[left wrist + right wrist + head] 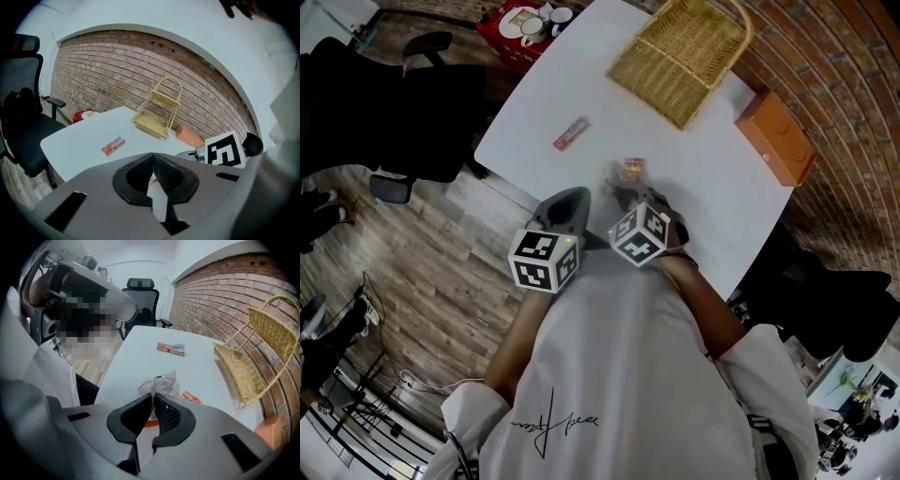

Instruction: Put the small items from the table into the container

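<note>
Pinching a crinkled snack packet [159, 380] at the near middle of the white table [544, 103] with the right gripper [153, 397], jaws clamped on its edge. Holding the left gripper [152, 157] just left of it, jaws pressed together with nothing between. Leaving a red wrapper [571, 134] farther out to the left, well apart from both grippers. Facing a wicker basket [680, 56] at the far edge, with an orange box [776, 138] to its right, nearer in

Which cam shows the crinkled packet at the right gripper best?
Right gripper view: crinkled packet sits pinched in the right gripper. Head view shows it small, beyond the gripper. Left gripper view: can't make it out.
</note>
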